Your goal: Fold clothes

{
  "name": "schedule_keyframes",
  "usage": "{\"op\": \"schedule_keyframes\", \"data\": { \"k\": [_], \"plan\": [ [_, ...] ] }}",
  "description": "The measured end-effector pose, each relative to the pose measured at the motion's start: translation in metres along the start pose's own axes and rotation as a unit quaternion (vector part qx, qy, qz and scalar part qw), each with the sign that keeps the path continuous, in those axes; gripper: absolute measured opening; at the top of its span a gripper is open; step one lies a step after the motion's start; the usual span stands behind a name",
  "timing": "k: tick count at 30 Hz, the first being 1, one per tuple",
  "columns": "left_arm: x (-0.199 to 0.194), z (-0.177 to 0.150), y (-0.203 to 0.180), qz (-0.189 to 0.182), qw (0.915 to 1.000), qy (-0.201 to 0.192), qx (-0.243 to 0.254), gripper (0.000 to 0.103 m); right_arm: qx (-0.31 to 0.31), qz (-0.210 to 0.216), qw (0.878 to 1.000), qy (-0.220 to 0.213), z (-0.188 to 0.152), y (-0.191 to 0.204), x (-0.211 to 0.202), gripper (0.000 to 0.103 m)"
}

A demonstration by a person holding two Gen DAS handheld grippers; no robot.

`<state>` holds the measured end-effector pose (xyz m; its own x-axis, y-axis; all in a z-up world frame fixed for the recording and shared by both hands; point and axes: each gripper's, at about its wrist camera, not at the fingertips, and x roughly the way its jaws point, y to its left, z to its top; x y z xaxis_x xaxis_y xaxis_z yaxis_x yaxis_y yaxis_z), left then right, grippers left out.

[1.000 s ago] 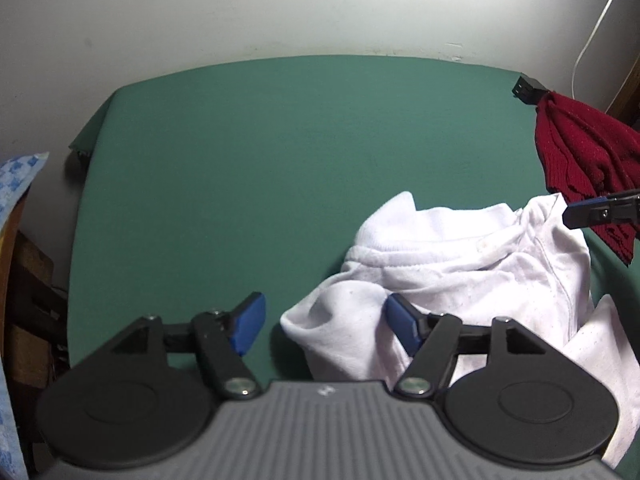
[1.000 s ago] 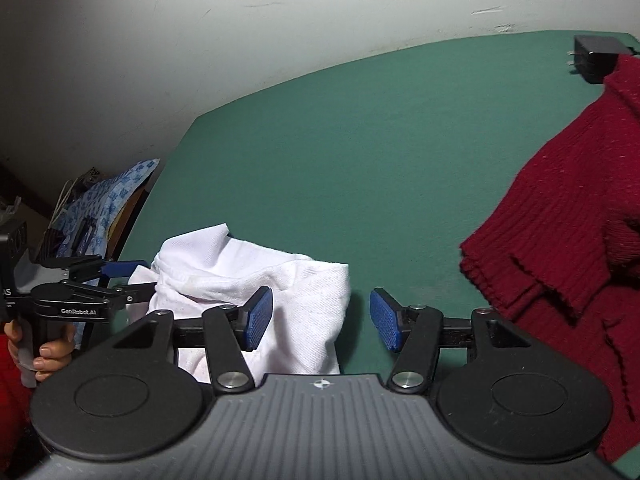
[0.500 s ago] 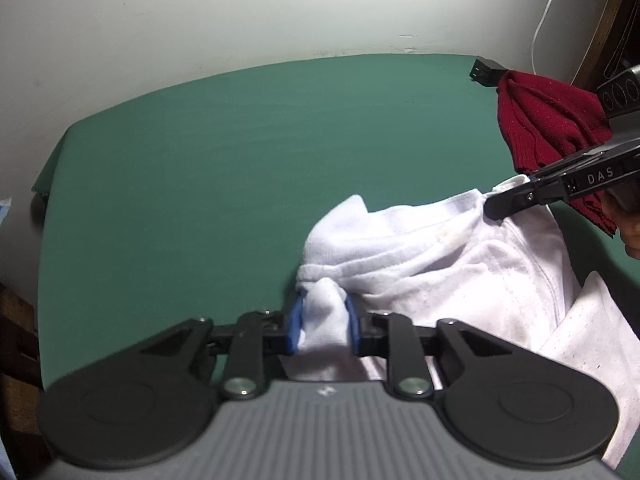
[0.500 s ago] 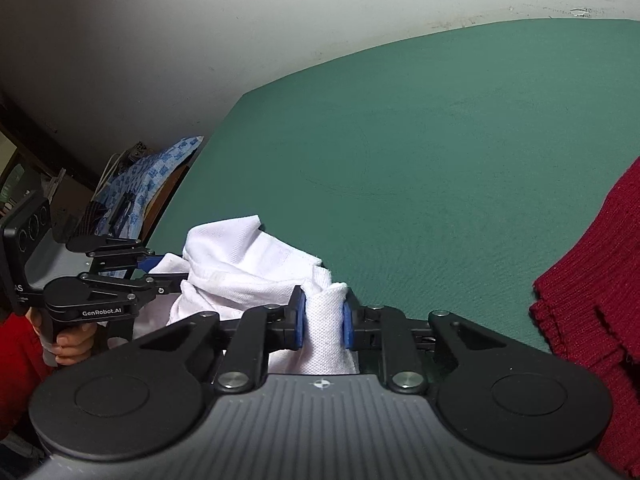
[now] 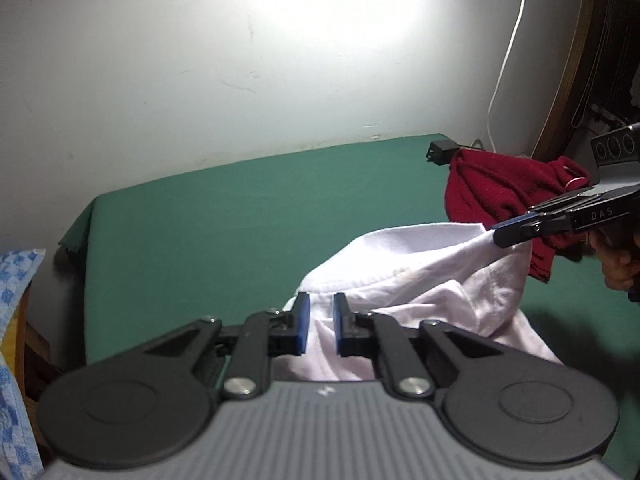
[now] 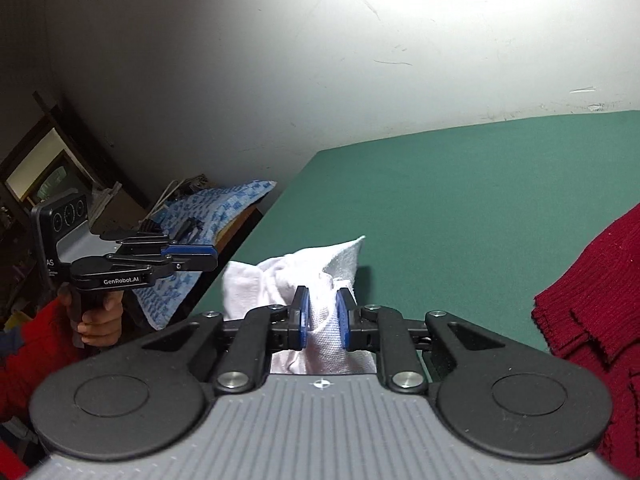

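Left wrist view: a blue-and-white checked cloth (image 5: 16, 280) hangs at the far left edge, beside a green cloth-covered table (image 5: 240, 220) set against a scuffed white wall (image 5: 200, 60). At centre, the left gripper (image 5: 319, 322) has its blue pads closing on a bunched fold of the crumpled white cotton garment (image 5: 420, 276), which is lifted off the table and stretched rightward. Behind it lies a heaped dark red knitted garment (image 5: 492, 188), with a small black plug adapter (image 5: 442, 151) and a white cable (image 5: 508, 60) near the wall. At far right, the right gripper (image 5: 498, 236), held in a hand (image 5: 618, 264), pinches the white garment's other end.

Right wrist view: at left, a hand in a red sleeve (image 6: 98, 320) holds the left gripper (image 6: 212, 258) in front of the checked cloth (image 6: 208, 216). At centre, the right gripper (image 6: 322, 316) is closing its blue pads on a wad of the white garment (image 6: 280, 280) above the green table (image 6: 460, 200). The red knit (image 6: 600, 300) fills the right edge.
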<state>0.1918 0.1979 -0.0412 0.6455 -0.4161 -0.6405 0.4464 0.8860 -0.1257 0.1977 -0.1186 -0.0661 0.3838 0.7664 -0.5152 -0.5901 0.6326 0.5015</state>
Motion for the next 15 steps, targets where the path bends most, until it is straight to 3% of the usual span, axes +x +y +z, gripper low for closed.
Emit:
{"op": "schedule_keyframes", "data": {
  "k": [1,3,5,8,10,13,15],
  "plan": [
    [-0.005,-0.002,-0.004,-0.003,1.0000,0.000,0.004,0.007,-0.006,0.001,1.000,-0.002,-0.003,0.005,-0.005,0.004],
    [-0.006,-0.007,-0.014,0.006,0.9996,0.003,0.028,0.015,-0.019,-0.005,1.000,-0.006,-0.008,0.016,-0.014,0.004],
    [0.002,-0.008,-0.018,0.026,0.9983,0.015,0.049,0.017,-0.028,-0.043,0.999,-0.006,-0.009,0.022,-0.011,0.006],
    [0.022,-0.006,-0.011,0.041,0.9972,0.036,0.051,0.030,-0.017,-0.080,0.997,-0.007,-0.011,0.016,-0.007,0.027],
    [0.035,-0.004,-0.002,0.049,0.9967,0.050,0.042,0.030,0.009,-0.092,0.996,-0.004,-0.015,0.007,-0.005,0.061],
    [0.061,0.004,0.004,0.050,0.9952,0.070,0.046,0.040,0.021,-0.114,0.993,0.006,-0.018,-0.005,0.004,0.062],
    [0.074,0.008,0.007,0.051,0.9940,0.078,0.057,0.059,0.037,-0.118,0.992,0.015,-0.017,-0.018,0.011,0.062]
  ]
}}
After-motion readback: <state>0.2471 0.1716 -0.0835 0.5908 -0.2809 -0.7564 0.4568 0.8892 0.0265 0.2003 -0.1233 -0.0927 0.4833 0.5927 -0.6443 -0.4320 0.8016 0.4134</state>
